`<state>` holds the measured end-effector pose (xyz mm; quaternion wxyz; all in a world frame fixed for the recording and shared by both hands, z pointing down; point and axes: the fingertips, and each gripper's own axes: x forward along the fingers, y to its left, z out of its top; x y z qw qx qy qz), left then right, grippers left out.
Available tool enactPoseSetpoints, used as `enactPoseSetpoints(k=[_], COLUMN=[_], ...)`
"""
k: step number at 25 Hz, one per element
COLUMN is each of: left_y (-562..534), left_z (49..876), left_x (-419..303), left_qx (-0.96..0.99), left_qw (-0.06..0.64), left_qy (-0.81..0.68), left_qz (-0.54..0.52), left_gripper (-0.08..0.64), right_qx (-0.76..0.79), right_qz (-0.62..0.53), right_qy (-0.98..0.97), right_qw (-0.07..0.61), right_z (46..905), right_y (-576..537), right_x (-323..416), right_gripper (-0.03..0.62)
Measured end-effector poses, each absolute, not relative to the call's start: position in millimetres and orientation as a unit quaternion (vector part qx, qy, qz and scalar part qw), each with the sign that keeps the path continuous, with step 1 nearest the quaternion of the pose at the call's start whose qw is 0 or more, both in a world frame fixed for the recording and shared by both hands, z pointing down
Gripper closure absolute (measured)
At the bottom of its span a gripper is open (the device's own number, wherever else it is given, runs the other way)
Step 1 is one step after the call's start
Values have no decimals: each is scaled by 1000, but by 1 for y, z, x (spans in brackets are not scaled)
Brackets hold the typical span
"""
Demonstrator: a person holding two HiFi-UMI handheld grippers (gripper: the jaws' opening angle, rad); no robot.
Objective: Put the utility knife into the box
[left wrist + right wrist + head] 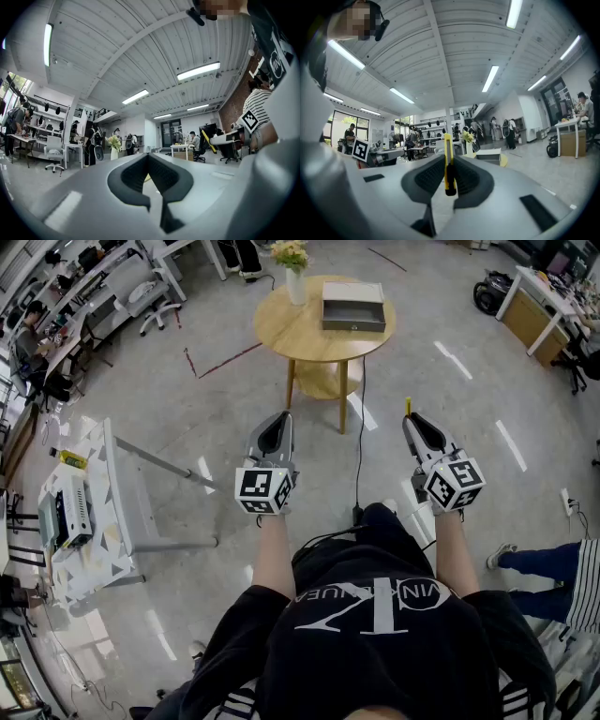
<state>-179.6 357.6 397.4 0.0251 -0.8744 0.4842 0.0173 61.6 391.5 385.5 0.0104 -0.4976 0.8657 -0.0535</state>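
A yellow utility knife [449, 164] stands upright between the jaws of my right gripper [449, 160], which is shut on it. In the head view the knife [408, 407] pokes out past the right gripper [413, 421]. The grey open box [353, 307] lies on a round wooden table [286, 329] ahead, well beyond both grippers; the box [490, 154] also shows in the right gripper view. My left gripper [278, 420] is held level beside the right one, its jaws shut with nothing in them [148, 157].
A white vase of flowers [295, 277] stands on the table left of the box. A white stand [108, 512] with equipment is at my left. A black cable [360, 427] runs across the floor. Another person's legs [539, 563] are at the right.
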Motion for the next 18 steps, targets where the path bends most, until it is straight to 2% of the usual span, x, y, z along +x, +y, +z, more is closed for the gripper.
enactPoseSetpoints(k=[9,18], left_y=[331,268], left_z=[403,401], left_x=[-179,-162], left_qx=[-868,-862], left_qw=[4,8], left_qy=[495,506], left_qz=[28,26], left_gripper=[552,552], right_qx=[-490,-484], right_qz=[-62,-71], right_qy=[870,872], right_qw=[2,1], right_z=[389,392], right_y=[368,291], right_x=[62,76], right_gripper=[529,529])
